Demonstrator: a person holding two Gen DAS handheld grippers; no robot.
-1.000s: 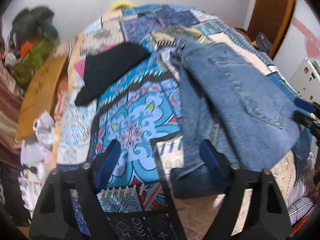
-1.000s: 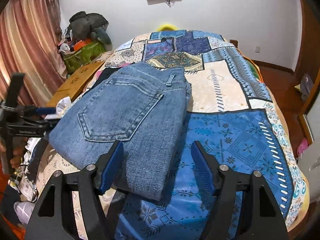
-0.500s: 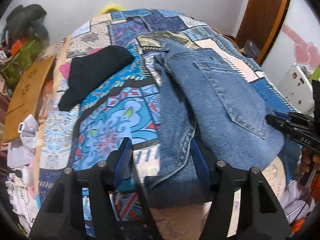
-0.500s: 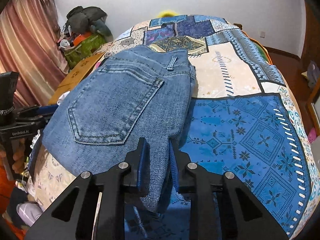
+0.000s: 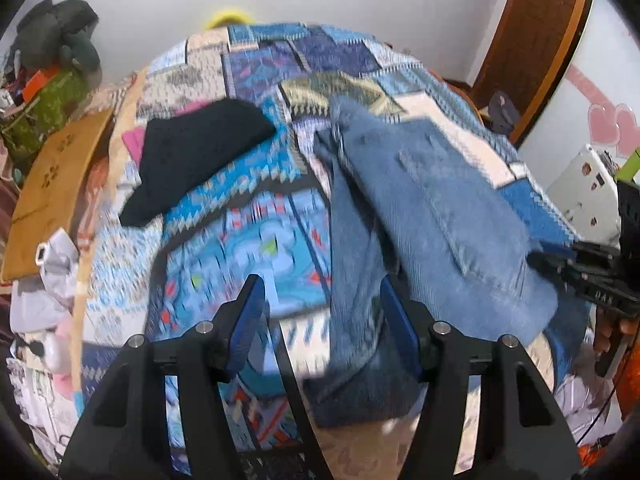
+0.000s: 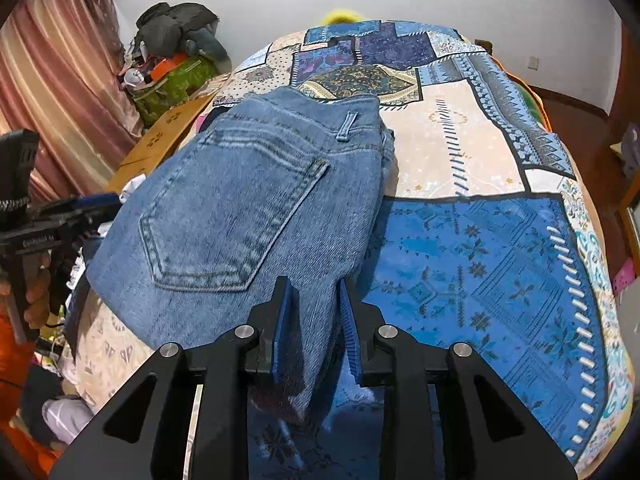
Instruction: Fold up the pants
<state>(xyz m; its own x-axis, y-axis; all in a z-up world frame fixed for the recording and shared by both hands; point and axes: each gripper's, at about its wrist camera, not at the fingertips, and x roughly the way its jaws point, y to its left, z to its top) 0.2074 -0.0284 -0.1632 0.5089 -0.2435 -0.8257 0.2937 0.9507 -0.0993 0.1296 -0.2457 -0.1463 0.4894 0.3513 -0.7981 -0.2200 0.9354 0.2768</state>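
The folded blue jeans (image 6: 248, 208) lie on the patchwork bedspread (image 6: 480, 248), back pocket up. My right gripper (image 6: 316, 320) is shut on the near edge of the jeans, denim pinched between its blue pads. In the left wrist view the jeans (image 5: 432, 216) lie to the right, blurred. My left gripper (image 5: 322, 316) is open, with the jeans' near left edge between its fingers and its right pad (image 5: 394, 320) against the denim. The right gripper also shows in the left wrist view (image 5: 584, 272), and the left gripper shows at the left edge of the right wrist view (image 6: 60, 220).
A black garment (image 5: 196, 156) lies on the bed to the left over a pink item. A cardboard box (image 5: 52, 184) and green bag (image 6: 172, 80) stand beside the bed. Curtain (image 6: 60, 80) at left, wooden door (image 5: 540, 40) at right.
My right gripper went from open to shut on the jeans' edge. My left gripper moved right, up to the jeans, and stays open.
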